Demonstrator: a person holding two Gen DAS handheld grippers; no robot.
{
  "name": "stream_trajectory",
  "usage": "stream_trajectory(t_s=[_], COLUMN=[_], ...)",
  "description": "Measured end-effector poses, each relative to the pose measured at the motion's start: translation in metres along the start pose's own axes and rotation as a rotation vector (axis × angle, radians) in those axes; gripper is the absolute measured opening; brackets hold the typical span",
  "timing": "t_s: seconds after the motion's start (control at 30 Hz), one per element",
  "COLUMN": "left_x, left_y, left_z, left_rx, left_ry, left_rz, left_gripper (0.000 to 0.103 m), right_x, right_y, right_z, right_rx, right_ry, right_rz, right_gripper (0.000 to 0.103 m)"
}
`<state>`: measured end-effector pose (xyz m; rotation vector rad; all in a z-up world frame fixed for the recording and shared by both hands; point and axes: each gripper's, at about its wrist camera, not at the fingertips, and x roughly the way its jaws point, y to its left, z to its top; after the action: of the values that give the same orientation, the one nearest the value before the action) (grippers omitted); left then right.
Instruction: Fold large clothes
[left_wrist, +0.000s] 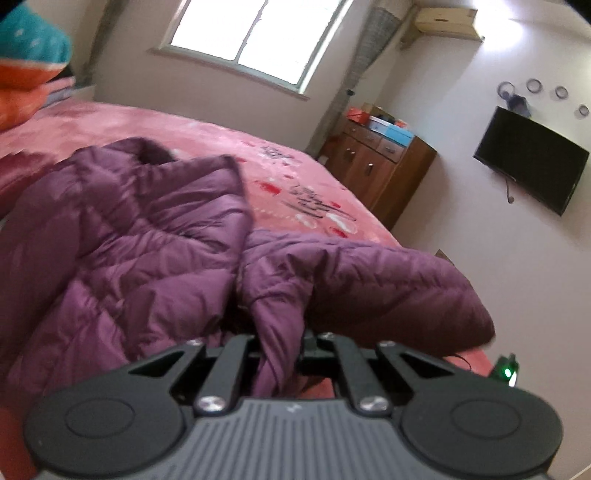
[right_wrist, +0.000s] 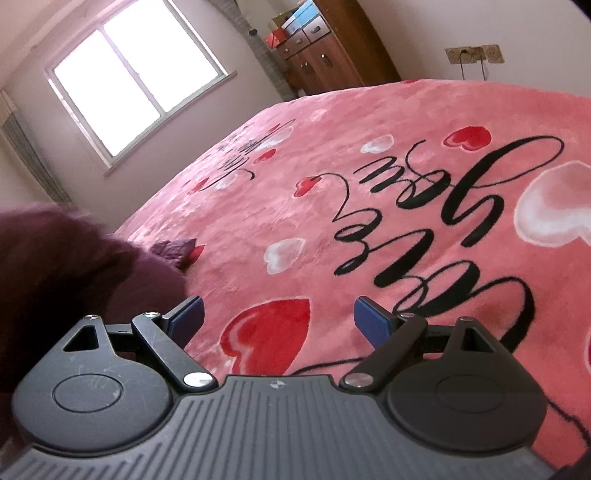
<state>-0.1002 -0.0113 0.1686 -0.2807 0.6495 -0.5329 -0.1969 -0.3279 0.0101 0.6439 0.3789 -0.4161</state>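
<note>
Jaws of the left gripper are pressed together on a pinch of purple quilted fabric, a fold of the puffer jacket that runs back between the linkage arms toward the camera. Jaws of the right gripper stand spread wide, their blue pads apart with nothing between them, only the bedspread below.

Left wrist view: the jacket lies rumpled across the near part of the bed, its dark collar opening at the far end and one padded section draped toward the right-hand edge of the mattress. The bedspread is pink plush printed with red and white hearts and black script. Beyond the bed stand a window, a wooden cabinet topped with boxes, and a wall-mounted television; an air conditioner is fixed high on the wall. Orange and teal bedding is stacked at the upper left.

Right wrist view: a blurred purple mass of the jacket fills the left edge, just beside the left-hand pad of the right gripper; whether it touches cannot be told. A small purple piece of the jacket lies on the bedspread farther back.
</note>
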Motion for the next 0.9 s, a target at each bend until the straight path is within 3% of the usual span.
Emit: stream_trajectory(t_s=[0.2,0.43,0.67,0.8,0.9], left_x=[-0.049,-0.058,-0.051,-0.059,-0.071], left_y=[0.025,0.04,0.035,0.036,0.039], left_z=[-0.035,-0.067,-0.071,-0.071,-0.069], left_rx=[-0.059,-0.045,0.041,0.062,0.071], left_ry=[0.054,0.143,0.192,0.194,0.188], left_rz=[0.064,0.124,0.134,0.112,0.092], left_gripper=[0.004,0.004,0.006,0.014,0.023], right_x=[-0.011,-0.031,-0.06,-0.092,-0.106], right_y=[0.006,0.031,0.034,0.033,0.042], right_z=[-0.009,-0.02,-0.013,-0.002,0.006], right_rx=[-0.026,-0.128,-0.197,-0.171,-0.144], right_ry=[0.024,0.041,0.013,-0.036,-0.047], right_rz=[0.027,0.087,-0.006,0.002,0.062], right_gripper=[0.103,0.103,0.103,0.103,0.103])
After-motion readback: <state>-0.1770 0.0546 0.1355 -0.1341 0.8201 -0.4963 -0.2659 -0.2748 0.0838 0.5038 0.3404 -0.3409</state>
